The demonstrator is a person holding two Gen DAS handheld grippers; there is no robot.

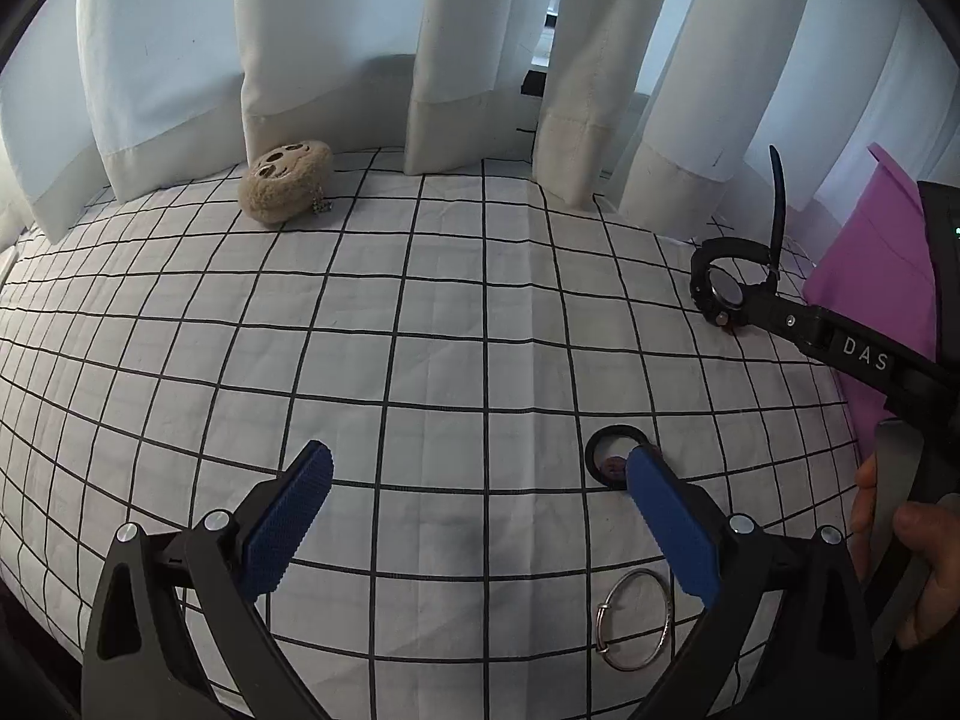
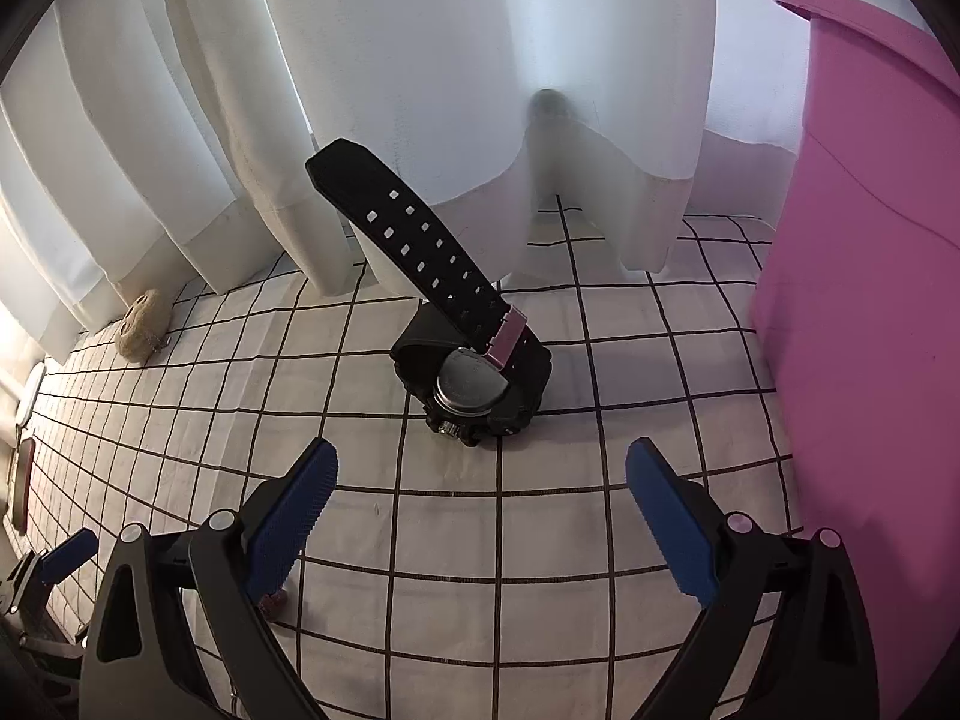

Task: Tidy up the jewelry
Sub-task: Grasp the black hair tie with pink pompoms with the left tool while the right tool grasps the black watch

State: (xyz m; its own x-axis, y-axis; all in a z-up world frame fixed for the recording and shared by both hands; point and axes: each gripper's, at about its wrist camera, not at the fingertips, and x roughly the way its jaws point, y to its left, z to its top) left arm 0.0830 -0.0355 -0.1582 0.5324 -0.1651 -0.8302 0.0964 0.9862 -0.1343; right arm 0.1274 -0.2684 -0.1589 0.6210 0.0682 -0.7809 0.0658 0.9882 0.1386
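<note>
The pink bin (image 2: 864,300) stands at the right edge of the tabletop (image 1: 456,312), under its black-gridded cloth, and judging by the task it is probably where the pieces belong.

The black wristwatch (image 2: 480,384) sits on the cloth just left of that bin, resting on its case with the metal back turned up and one strap (image 2: 414,240) rising stiffly toward the curtain. It looks the heaviest piece here, a chunky case on rubbery, grippy straps; I would take it across the case or low on the strap near the buckle, since the raised strap would likely flex and let the case swing.

The right gripper (image 2: 480,516) points at the watch from just short of it, jaws wide apart, holding nothing.

The left gripper (image 1: 480,516) hovers over the cloth, jaws equally wide and empty. A thin metal bangle (image 1: 633,621) lies flat beneath its right finger (image 1: 672,528): light, rigid, probably slippery, best pinched across the rim. A small black ring (image 1: 606,450) lies by that fingertip, partly hidden; contact cannot be judged
</note>
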